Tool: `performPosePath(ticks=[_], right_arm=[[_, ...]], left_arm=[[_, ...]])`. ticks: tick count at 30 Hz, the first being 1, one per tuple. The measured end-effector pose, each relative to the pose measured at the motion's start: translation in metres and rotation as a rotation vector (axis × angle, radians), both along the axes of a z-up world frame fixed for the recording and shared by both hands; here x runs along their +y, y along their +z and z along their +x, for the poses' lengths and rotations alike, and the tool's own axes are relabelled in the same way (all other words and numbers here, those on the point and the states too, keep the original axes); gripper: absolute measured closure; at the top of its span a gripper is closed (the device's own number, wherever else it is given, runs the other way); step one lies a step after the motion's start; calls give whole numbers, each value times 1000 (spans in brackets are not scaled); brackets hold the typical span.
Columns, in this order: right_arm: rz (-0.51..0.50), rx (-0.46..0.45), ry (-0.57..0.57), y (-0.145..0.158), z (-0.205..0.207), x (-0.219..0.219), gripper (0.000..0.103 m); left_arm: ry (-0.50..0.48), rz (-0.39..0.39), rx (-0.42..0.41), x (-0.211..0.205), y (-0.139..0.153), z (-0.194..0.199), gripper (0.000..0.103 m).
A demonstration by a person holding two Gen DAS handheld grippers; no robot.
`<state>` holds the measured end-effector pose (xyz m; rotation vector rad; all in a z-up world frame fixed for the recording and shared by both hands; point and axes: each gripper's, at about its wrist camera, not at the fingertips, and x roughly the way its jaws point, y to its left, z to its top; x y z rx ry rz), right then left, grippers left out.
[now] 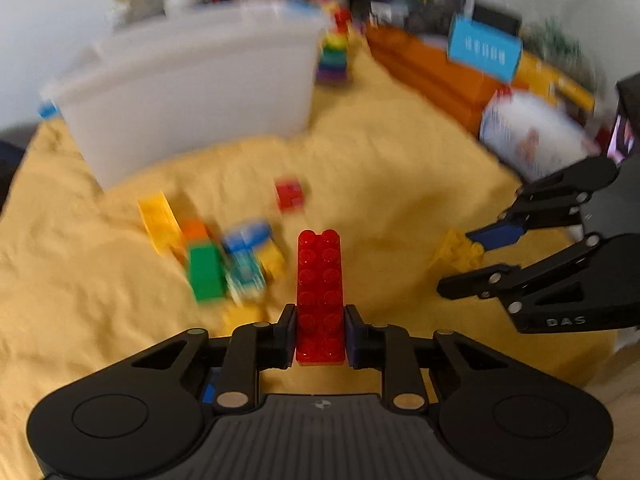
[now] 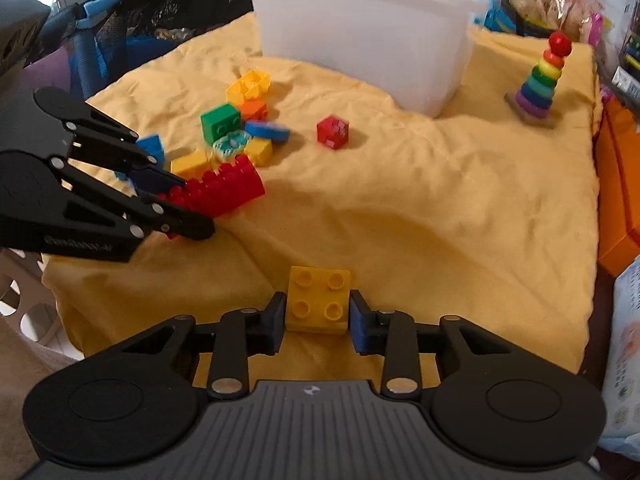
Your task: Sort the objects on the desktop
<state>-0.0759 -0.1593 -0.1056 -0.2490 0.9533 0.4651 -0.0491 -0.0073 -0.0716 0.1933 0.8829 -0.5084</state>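
So right now my left gripper [image 1: 320, 334] is clamped on a long red brick [image 1: 320, 296], pads squeezing its two long sides near the back end, most of it sticking out front. My right gripper [image 2: 318, 314] has its pads pressed against a square yellow four-stud brick [image 2: 318, 300] that looks like it's sitting on the yellow cloth [image 2: 440, 220].

Worry on the left: that brick is glossy hard plastic held by one end, so I reckon a quick swing could pivot or slip it. On the right, the cloth is soft and rumpled, so a pad could snag a fold on the lift.

Further out there's the loose pile of bricks [image 2: 236, 132], chunky and studded in green, orange, blue and yellow, plus a small red cube [image 2: 333, 131] on its own. Behind them is the white translucent plastic bin [image 2: 360, 32], smooth-walled, where I'd guess these go. A rainbow ring stacker [image 2: 540, 80] stands well off to the right.
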Motion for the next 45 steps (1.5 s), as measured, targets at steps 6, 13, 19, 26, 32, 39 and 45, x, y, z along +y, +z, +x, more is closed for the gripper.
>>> performPosePath(ticks=[6,13,19,26,32,39,45], right_arm=[[49,-162,-19,53,35,3,68],[177,-392,-116,126,129,20,67],[143,-342,-208,112,195,42,64],[134,-301,-205,94,192,48,55],[228,-355,-157,114,148,35,43],[179,-207,-92,68,97,27,40],[87,-29,-62,13,69,26,40]], left_arm=[[78,-85,-211,23,79,43,76],[198,-70,-324,39,105,143,76],[271,61,-250,42,60,189,74],[290,-71,-316,66,86,155,54],[218,-116,-364,78,87,87,42],[174,-64,-113,76,19,19,42],[156,0,-15,65,-12,-12,43]])
